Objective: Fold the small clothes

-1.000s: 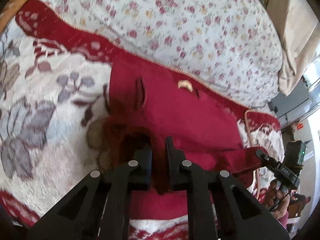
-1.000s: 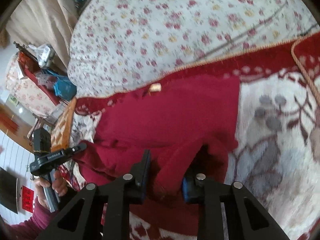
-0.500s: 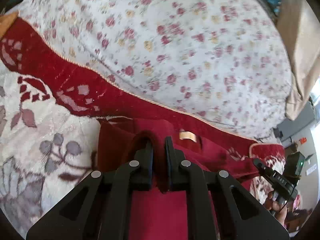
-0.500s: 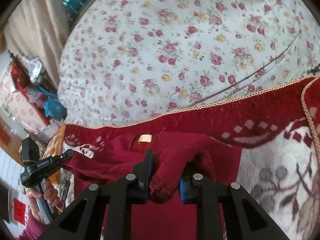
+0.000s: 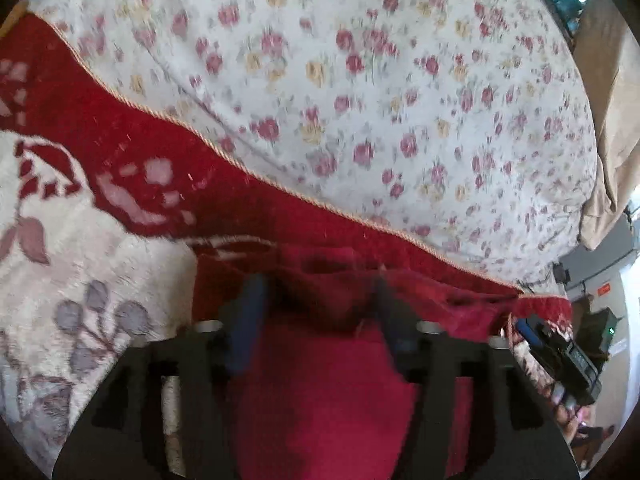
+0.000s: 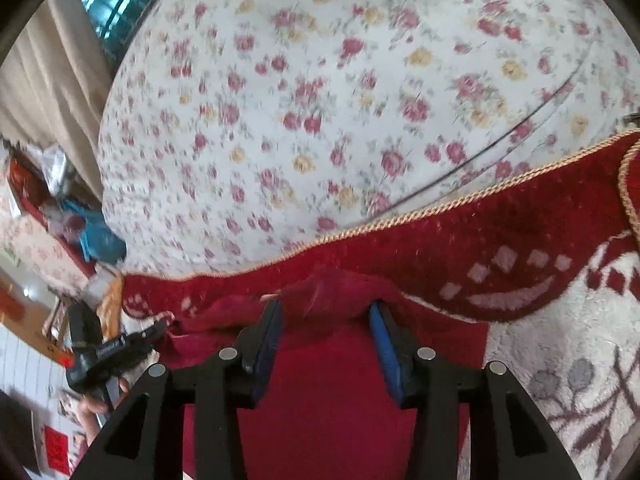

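Observation:
A small dark red garment [image 5: 320,392] lies folded over on the red and cream blanket [image 5: 80,264], its far folded edge near the blanket's red border. My left gripper [image 5: 318,288] is open, its jaws spread wide over that far edge, with no cloth pinched. The view is blurred. In the right wrist view the garment [image 6: 328,392] fills the space under my right gripper [image 6: 326,308], which is also open, a bunched ridge of cloth standing loose between its blue pads [image 6: 384,340]. The other hand-held gripper shows at the edge of each view [image 6: 100,352].
A white quilt with red and yellow flowers [image 5: 360,100] lies beyond the blanket's corded edge. A beige curtain [image 5: 612,120] and a window are at the back. A cluttered chair [image 6: 48,200] stands far left in the right wrist view.
Both grippers carried the garment's near edge forward to the far side, then opened and let the cloth go. Both were shut on the garment in the earlier frames.

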A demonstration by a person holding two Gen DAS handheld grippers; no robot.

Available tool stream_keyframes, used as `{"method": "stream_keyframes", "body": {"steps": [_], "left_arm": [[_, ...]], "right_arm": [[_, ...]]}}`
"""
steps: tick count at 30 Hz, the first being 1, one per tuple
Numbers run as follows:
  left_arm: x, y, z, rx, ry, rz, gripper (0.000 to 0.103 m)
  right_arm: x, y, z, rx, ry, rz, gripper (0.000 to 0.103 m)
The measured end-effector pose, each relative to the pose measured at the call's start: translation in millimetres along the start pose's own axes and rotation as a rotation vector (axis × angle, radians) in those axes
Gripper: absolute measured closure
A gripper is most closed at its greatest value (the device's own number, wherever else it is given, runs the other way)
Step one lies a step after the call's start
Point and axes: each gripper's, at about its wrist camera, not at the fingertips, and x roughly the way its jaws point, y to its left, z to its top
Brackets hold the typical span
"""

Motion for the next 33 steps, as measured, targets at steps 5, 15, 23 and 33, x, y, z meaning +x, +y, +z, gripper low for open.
{"method": "stream_keyframes", "body": {"steps": [5,15,23,33], "left_arm": [[8,3,3,-0.015,0.002,0.048,0.031],[44,22,-15,0.005,0.08,0.231,0.031],[7,7,-31,0.082,0.028,0.237,0.031],[-38,-16,-61,0.185,-0.023,0.262,0.031]], "right_arm": [[8,25,-7,-0.12,0.013,-0.033,0.06],[95,-12,-7,-0.052,0.157,-0.247,0.06],[42,10,-19,-0.105,0.134,-0.235,0.06],[-12,29,-84,-0.219,0.215,-0.23,0.06]]}}
